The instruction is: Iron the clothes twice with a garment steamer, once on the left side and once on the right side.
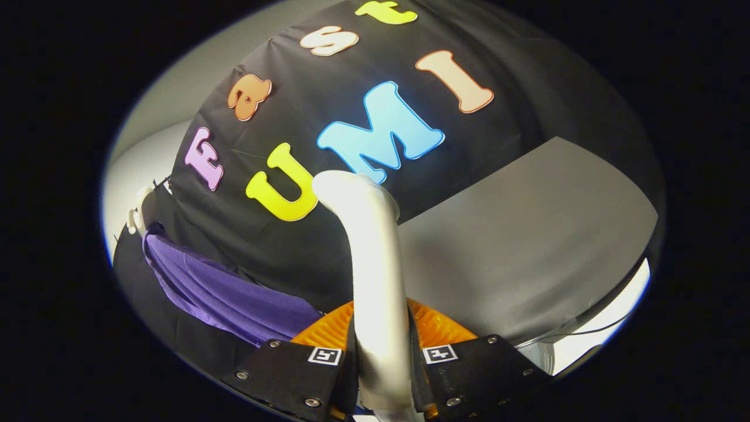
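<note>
The gripper [382, 357] is holding the garment steamer [375, 281] by its pale handle; the jaws are clamped on that handle, one finger pressing on each side of it low down, where the handle is passing between them; the handle is rising straight ahead from between the fingers and bending over at its rounded top, which is standing out against the black cloth wall [328, 246] of the booth; an orange ribbed part [436, 325] of the steamer is showing just behind the fingers on both sides of the handle.

The purple garment [222, 293] is hanging to the left of the fingers and a little beyond them; it is draping in long folds that are running down toward the left finger, and its lower edge is ending near that finger; whether it is touching the steamer cannot be told; at the garment's upper end a white hanger hook [136, 214] is showing, lying against the black cloth.

To the right of the handle and beyond the fingers, a grey tabletop [527, 246] is stretching away, tilted in the view; its far edge is meeting the black cloth; at its near right edge a thin dark cable [592, 328] is trailing over a bright white surface [609, 322].
</note>
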`<state>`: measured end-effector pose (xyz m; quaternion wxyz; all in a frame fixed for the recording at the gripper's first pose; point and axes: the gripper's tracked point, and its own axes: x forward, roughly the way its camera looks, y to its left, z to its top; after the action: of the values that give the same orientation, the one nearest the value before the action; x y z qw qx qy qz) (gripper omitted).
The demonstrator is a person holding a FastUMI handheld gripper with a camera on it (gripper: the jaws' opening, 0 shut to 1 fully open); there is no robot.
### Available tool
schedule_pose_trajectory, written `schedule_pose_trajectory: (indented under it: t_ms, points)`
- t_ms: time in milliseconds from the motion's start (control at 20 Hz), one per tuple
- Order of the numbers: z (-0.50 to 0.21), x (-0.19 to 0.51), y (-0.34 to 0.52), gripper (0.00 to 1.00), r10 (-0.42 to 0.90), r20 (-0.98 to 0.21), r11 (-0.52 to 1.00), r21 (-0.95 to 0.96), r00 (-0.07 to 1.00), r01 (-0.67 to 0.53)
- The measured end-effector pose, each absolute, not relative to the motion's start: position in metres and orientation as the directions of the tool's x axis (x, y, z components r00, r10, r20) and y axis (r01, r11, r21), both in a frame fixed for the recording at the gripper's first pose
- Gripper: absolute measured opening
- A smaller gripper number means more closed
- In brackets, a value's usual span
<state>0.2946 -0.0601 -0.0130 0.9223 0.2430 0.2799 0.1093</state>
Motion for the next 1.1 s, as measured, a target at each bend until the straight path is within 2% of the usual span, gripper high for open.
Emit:
schedule_pose_trajectory:
  t_ms: [200,450,700,1100]
  points:
    - [0.017,0.246,-0.038,0.36,0.174,-0.379,0.933,0.358,0.909,-0.029]
    - [0.04,0.174,-0.004,0.36,0.075,-0.269,0.966,0.257,0.96,-0.004]
    - [0.054,0.133,0.028,0.36,0.049,-0.192,0.973,0.231,0.98,-0.003]
    - [0.079,0.129,0.108,0.36,0.034,-0.001,0.999,0.01,0.999,-0.034]
